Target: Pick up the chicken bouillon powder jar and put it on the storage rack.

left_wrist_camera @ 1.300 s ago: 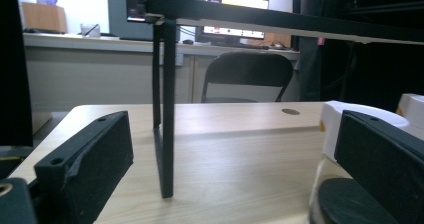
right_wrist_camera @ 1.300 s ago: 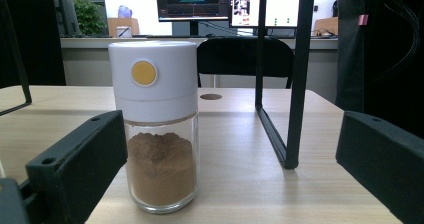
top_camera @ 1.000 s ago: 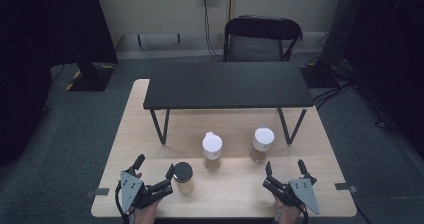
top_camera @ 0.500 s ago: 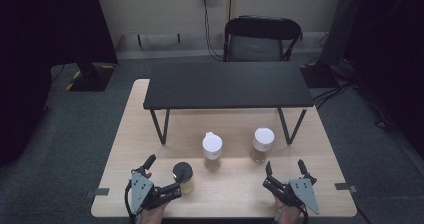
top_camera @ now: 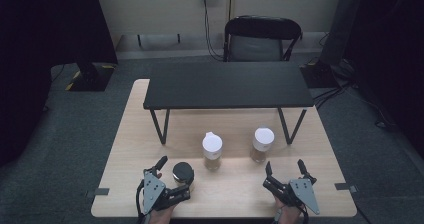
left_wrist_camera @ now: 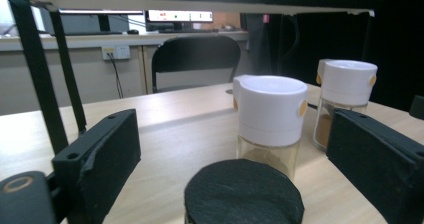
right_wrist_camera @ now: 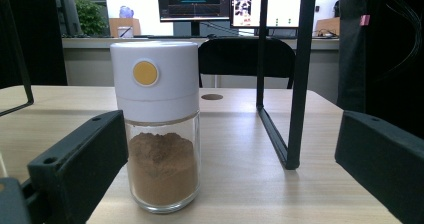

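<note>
The left gripper has slid in from the table's left edge until its jaws straddle the black-lidded jar, and they have just been closing, though gaps show beside the lid, so nothing is gripped yet. That jar stands left of the two white-capped jars, in front of the black shelf. The right gripper waits open, unmoved, so a pickup looks imminent.

A black-lidded jar sits near, between the closing jaws, untouched; two white-capped jars stand farther right.
</note>
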{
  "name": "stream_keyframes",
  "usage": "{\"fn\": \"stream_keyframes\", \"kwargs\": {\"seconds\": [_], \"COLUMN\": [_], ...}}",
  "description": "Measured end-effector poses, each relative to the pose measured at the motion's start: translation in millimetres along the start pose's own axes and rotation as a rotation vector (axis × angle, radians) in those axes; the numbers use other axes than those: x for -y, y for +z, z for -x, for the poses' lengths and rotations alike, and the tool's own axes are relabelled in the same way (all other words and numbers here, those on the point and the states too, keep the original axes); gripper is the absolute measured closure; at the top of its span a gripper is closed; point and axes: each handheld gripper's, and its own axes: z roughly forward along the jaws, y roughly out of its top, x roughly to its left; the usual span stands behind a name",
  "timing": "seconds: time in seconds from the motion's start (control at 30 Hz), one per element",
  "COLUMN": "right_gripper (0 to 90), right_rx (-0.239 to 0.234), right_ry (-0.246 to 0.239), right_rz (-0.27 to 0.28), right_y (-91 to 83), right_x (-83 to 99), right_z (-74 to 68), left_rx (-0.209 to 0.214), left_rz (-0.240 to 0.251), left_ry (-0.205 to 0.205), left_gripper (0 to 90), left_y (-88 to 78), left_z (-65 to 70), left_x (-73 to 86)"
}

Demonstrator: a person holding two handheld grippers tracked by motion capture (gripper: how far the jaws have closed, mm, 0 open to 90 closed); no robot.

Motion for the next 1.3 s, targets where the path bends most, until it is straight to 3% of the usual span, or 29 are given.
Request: {"fn": "stream_keyframes", "kwargs": {"seconds": [0.97,1.1,1.2,1.3], "right_gripper": [0.0,0.0,0.0,0.0], "right_rx": [0.001,0.001,0.001,0.001], "right_ry": [0.0,0.0,0.0,0.0], "right_rz": [0.0,0.0,0.0,0.0], "right_y": [-0.1,-0.1,-0.1,-0.1], "right_x": [0.0,0.0,0.0,0.0], "right_z": [0.0,0.0,0.0,0.0], "left_rx": [0.034,0.036,0.033,0.033], "left_rz": [-0.101,-0.098,-0.083,-0.084], "left_ry": [-0.04,-0.047,-0.021,-0.023], "left_gripper": [23.7,26.6,31.5,32.3], "left_y": [10.3,10.0,8.3,8.2], "left_z": [-4.0,-4.0,-0.9,-1.1], "left_x": [33.9,36.1,35.6,35.2]}}
